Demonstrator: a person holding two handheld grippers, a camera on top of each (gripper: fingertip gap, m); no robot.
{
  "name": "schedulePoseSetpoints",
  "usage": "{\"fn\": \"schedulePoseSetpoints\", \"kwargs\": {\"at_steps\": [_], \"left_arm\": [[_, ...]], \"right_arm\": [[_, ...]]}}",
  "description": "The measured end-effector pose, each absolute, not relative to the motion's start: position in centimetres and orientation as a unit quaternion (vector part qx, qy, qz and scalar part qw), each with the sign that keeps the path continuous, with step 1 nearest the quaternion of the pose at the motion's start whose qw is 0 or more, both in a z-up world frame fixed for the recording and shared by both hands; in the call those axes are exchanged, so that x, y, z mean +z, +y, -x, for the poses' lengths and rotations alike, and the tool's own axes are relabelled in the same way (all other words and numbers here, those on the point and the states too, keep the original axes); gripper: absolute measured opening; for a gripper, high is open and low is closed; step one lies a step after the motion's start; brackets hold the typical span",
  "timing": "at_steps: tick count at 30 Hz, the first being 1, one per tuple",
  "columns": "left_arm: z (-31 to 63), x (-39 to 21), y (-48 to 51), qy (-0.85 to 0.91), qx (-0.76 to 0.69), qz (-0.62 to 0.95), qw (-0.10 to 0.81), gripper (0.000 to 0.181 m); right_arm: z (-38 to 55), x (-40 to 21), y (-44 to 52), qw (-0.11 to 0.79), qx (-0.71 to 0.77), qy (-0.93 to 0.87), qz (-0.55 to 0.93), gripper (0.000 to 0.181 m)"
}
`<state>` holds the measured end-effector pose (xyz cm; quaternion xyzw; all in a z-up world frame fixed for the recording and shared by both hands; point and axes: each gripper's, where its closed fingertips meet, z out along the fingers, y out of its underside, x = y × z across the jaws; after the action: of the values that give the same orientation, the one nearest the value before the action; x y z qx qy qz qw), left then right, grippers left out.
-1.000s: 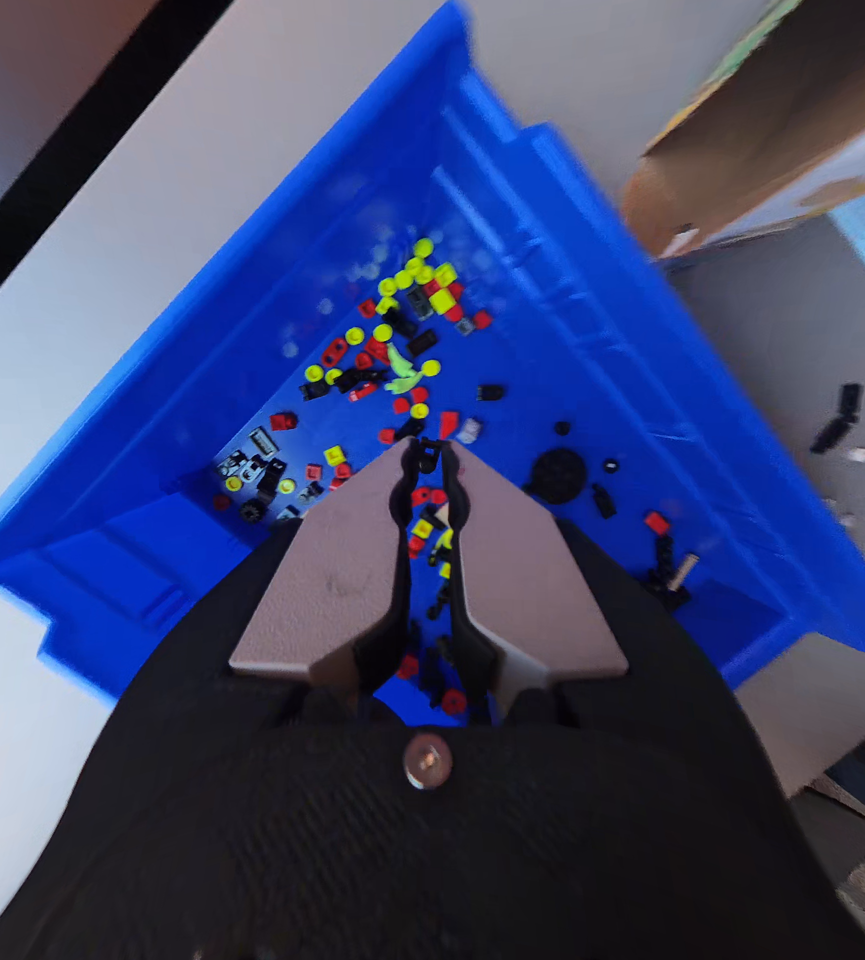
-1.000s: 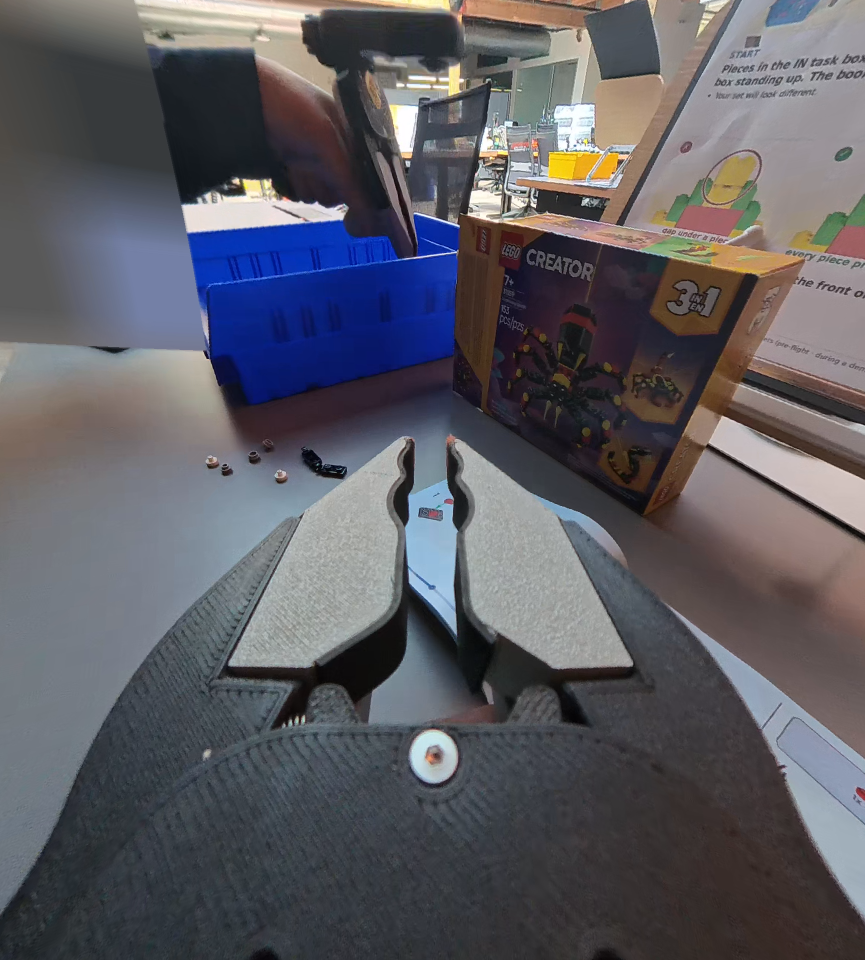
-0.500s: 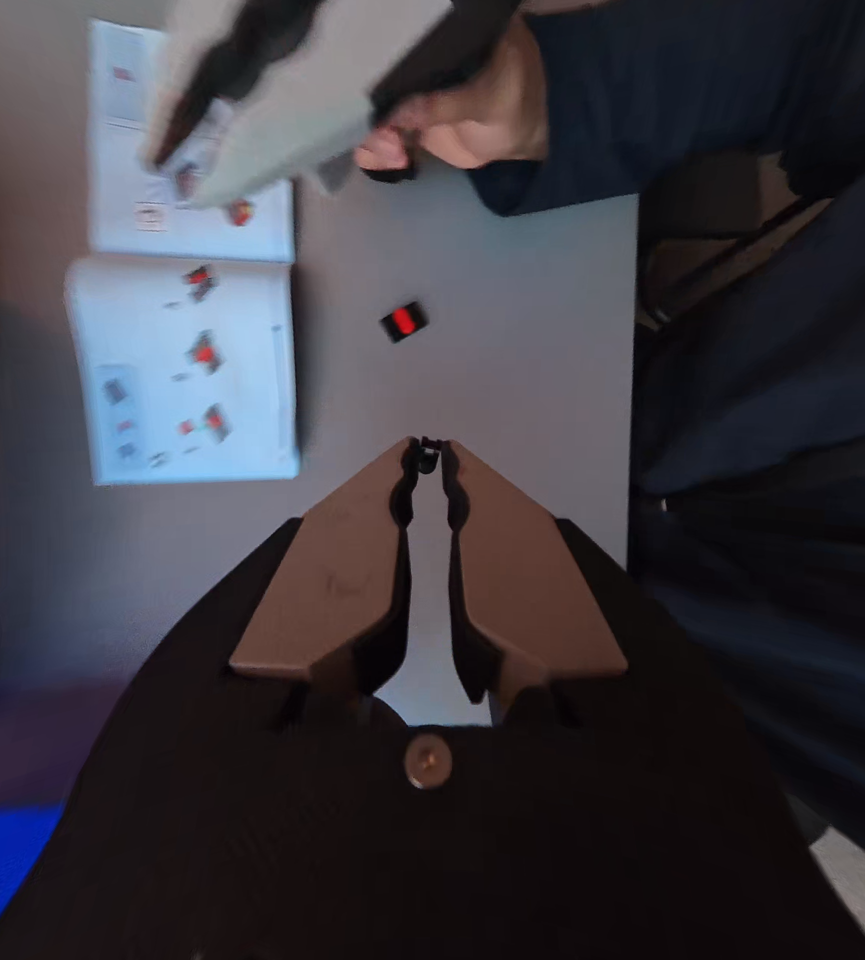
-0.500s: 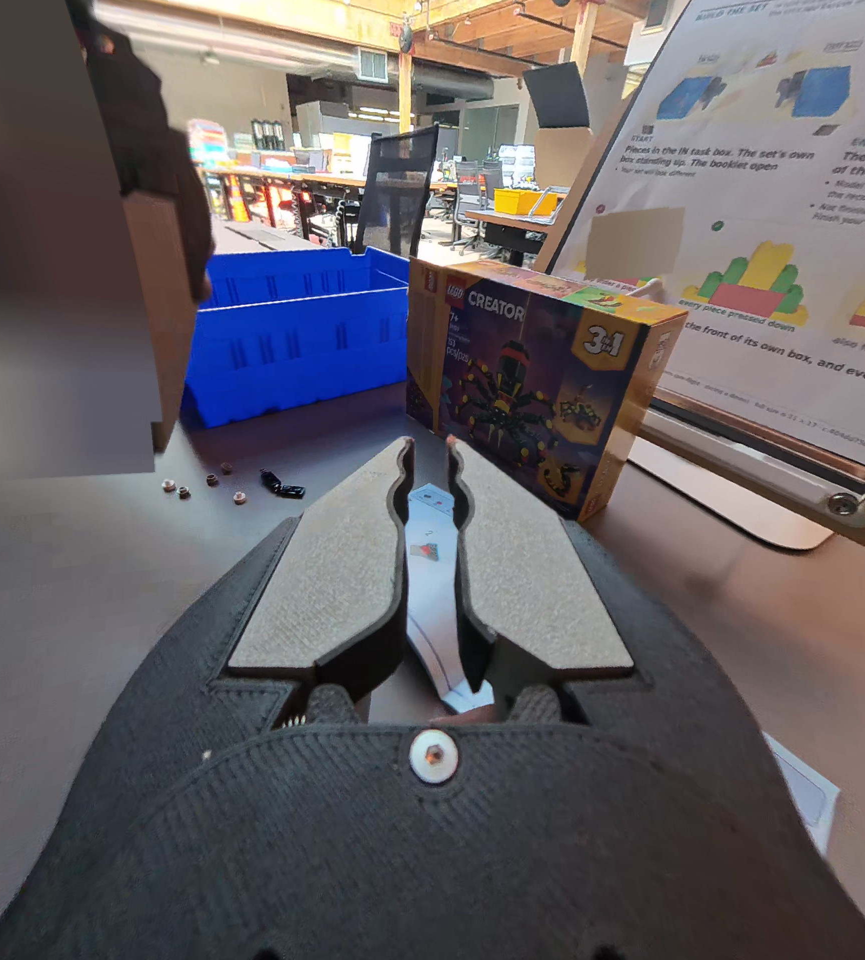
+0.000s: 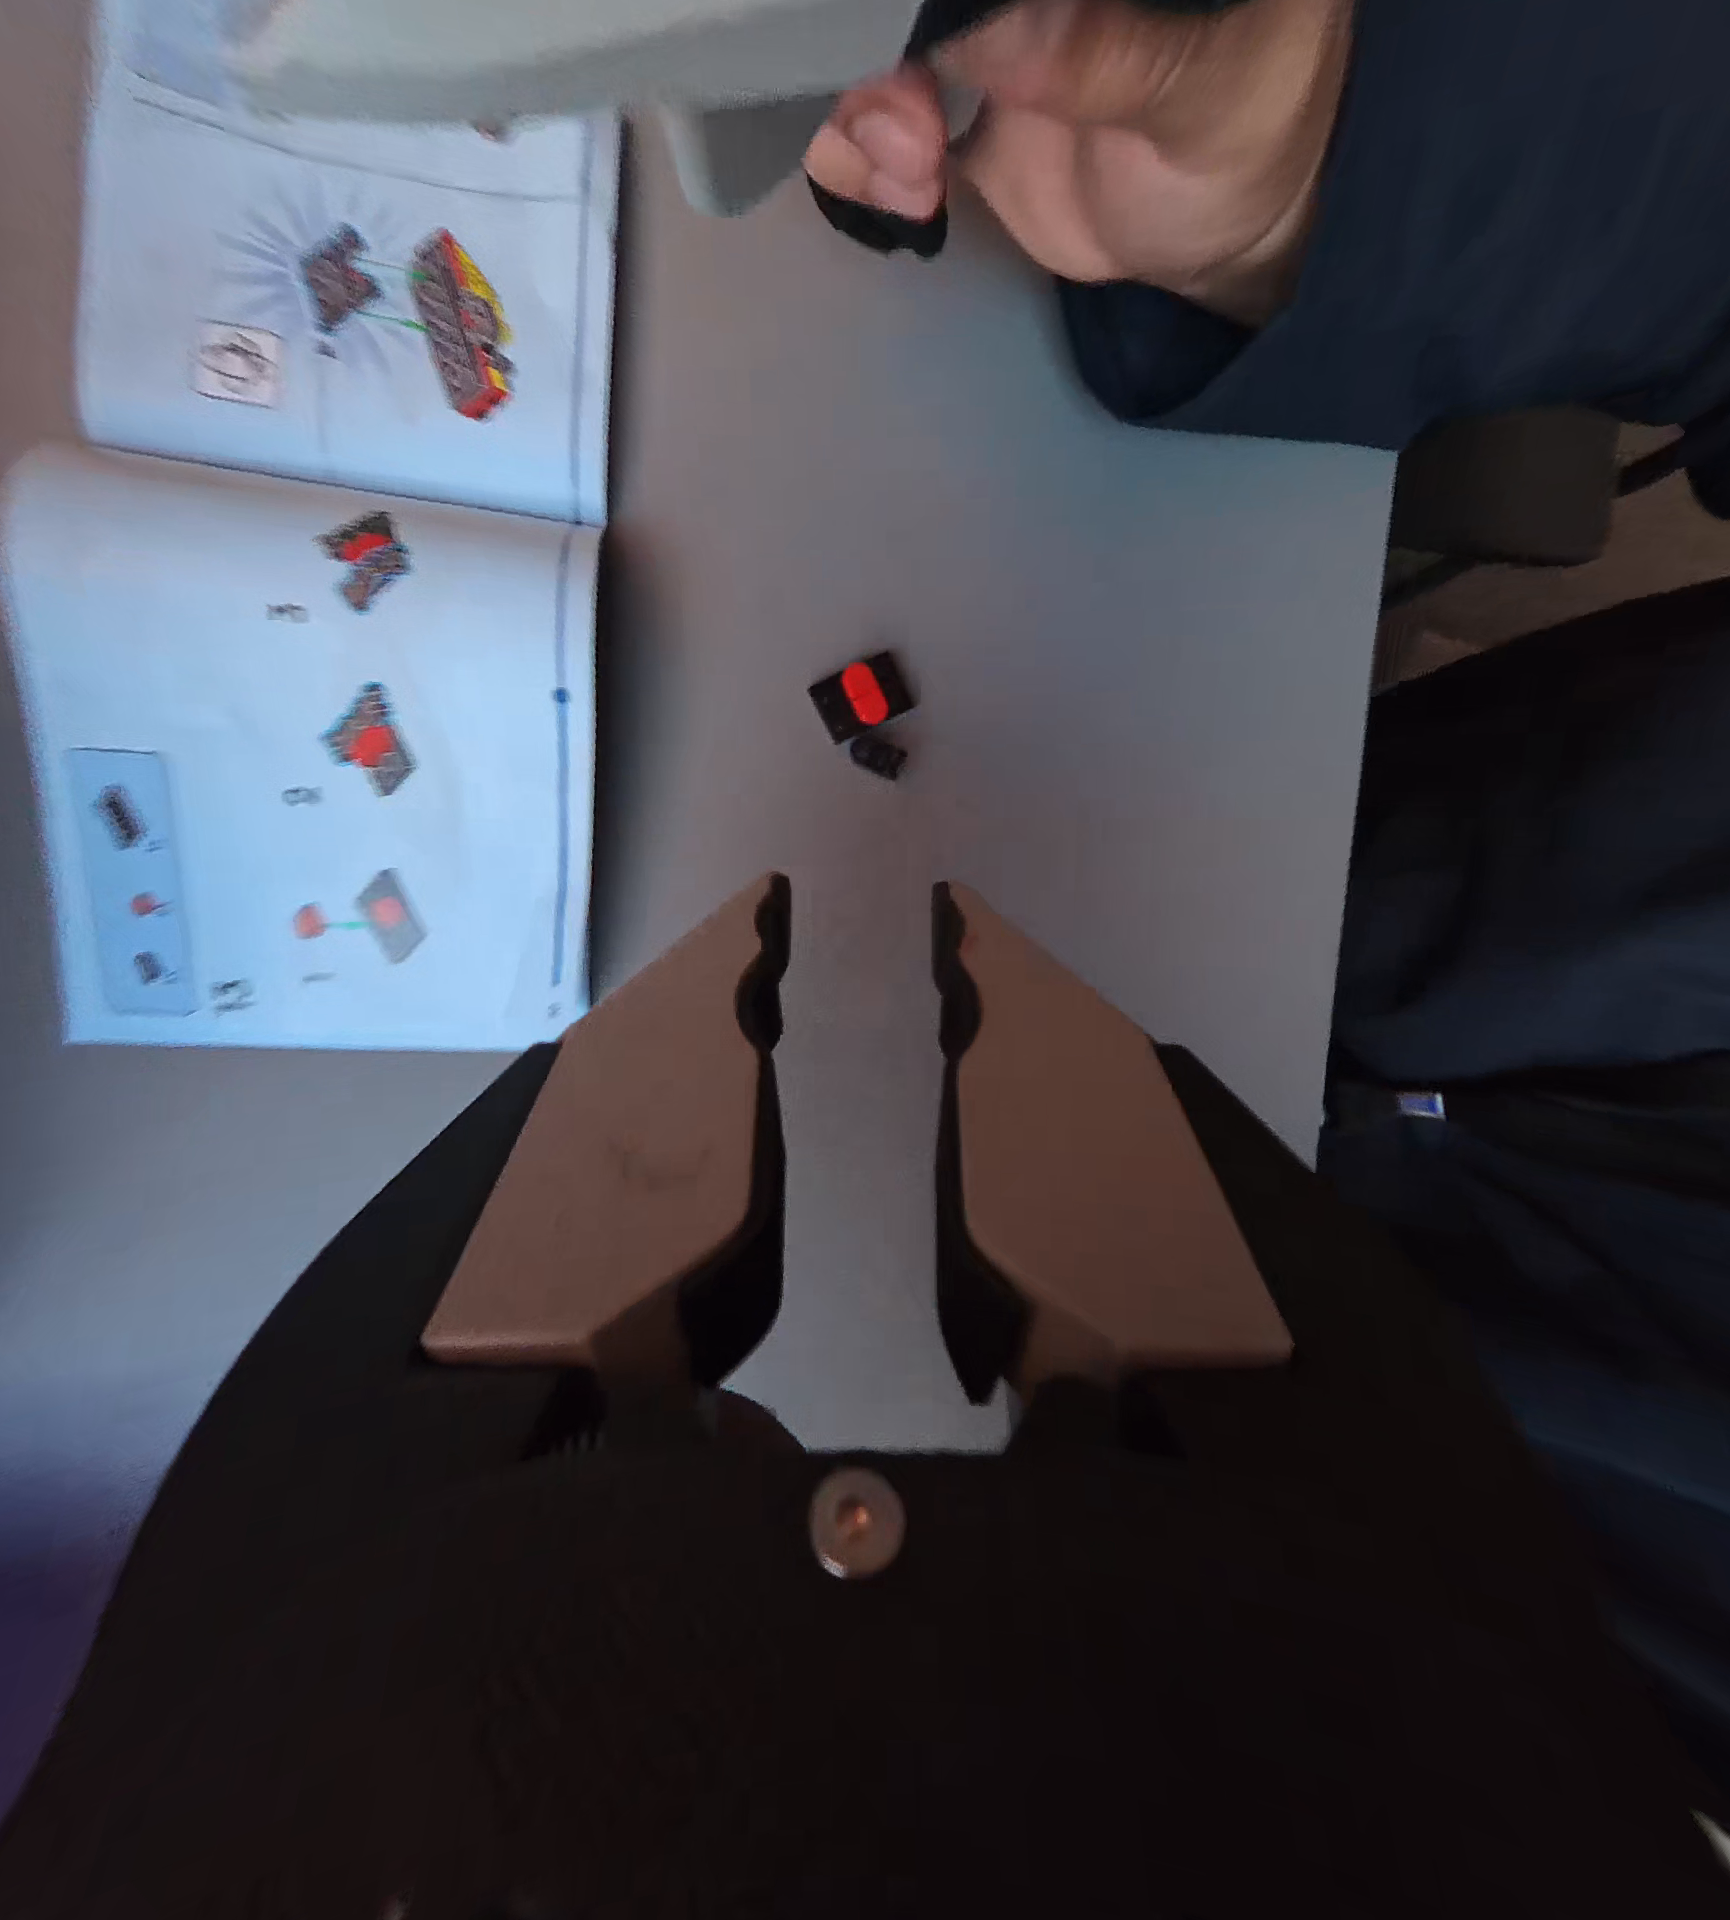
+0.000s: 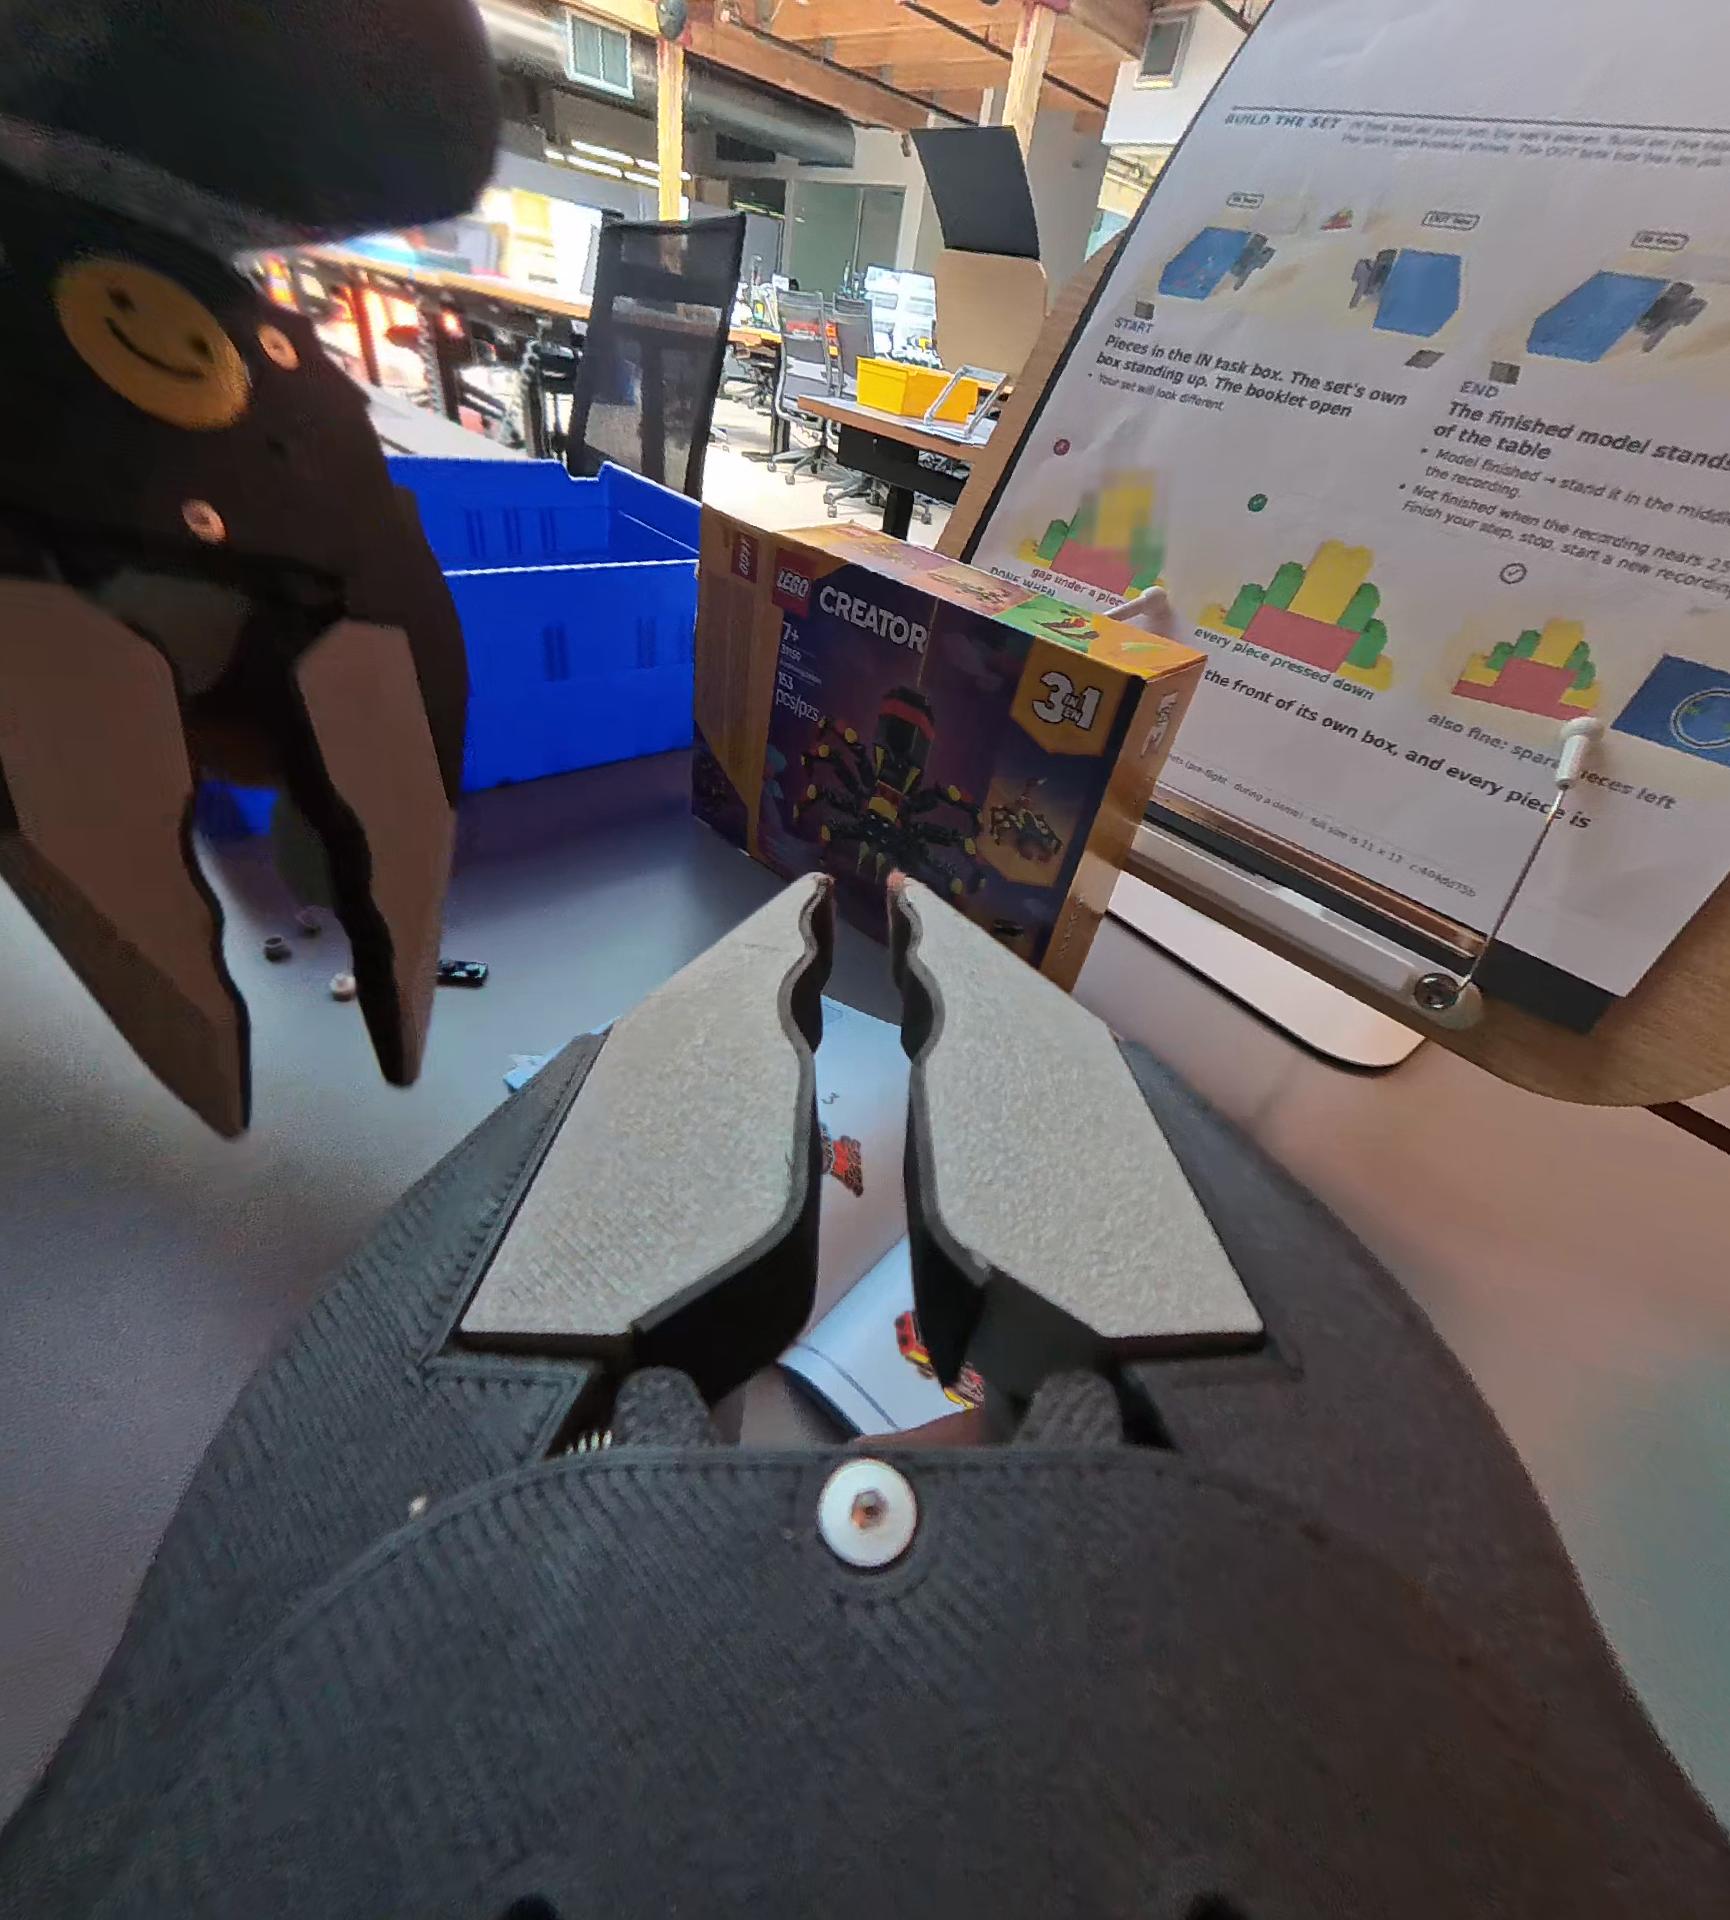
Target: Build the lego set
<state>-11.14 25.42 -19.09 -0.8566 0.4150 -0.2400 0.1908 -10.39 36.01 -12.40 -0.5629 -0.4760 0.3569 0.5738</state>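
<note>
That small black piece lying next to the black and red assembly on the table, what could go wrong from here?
The small black piece lies loose right beside the black and red assembly, so the open left gripper could nudge the assembly when closing on it. Both lie toward the table edge, so a knocked piece might slide off. The piece is tiny and may slip from the fingertips.

Left wrist view is dim and bluish, with motion blur smearing the open booklet (image 5: 321, 727) and the hand (image 5: 1069, 135) at top. Right wrist view is brighter, lit by ceiling lamps and windows behind; the near left tongs (image 6: 321, 1081) are soft, and edges bend with wide-angle distortion.
</note>
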Motion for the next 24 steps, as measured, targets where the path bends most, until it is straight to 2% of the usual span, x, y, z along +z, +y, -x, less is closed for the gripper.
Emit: {"fn": "schedulePoseSetpoints", "kwargs": {"at_steps": [1, 7, 10, 13, 17, 24], "left_arm": [[11.8, -17.8, 25.6, 0.412, -0.241, 0.854, 0.207, 0.024], [20.0, -10.1, 27.5, 0.352, -0.206, 0.857, 0.317, 0.033], [26.1, -8.1, 28.9, 0.301, -0.163, 0.870, 0.354, 0.033], [32.6, -8.5, 30.2, 0.257, -0.082, 0.895, 0.356, 0.033], [38.2, -9.5, 31.5, 0.222, -0.043, 0.910, 0.347, 0.030], [43.7, -14.0, 34.7, 0.232, -0.016, 0.935, 0.268, 0.024]], "right_arm": [[10.3, -12.4, 36.2, 0.575, 0.351, -0.475, 0.566, 0.007], [9.5, -11.9, 37.0, 0.575, 0.363, -0.453, 0.576, 0.008], [9.6, -12.2, 37.1, 0.571, 0.363, -0.453, 0.580, 0.008], [9.7, -12.8, 37.4, 0.568, 0.355, -0.455, 0.586, 0.008], [9.8, -12.9, 37.5, 0.565, 0.359, -0.449, 0.591, 0.009], [10.4, -14.8, 37.9, 0.543, 0.355, -0.462, 0.604, 0.014]]}}
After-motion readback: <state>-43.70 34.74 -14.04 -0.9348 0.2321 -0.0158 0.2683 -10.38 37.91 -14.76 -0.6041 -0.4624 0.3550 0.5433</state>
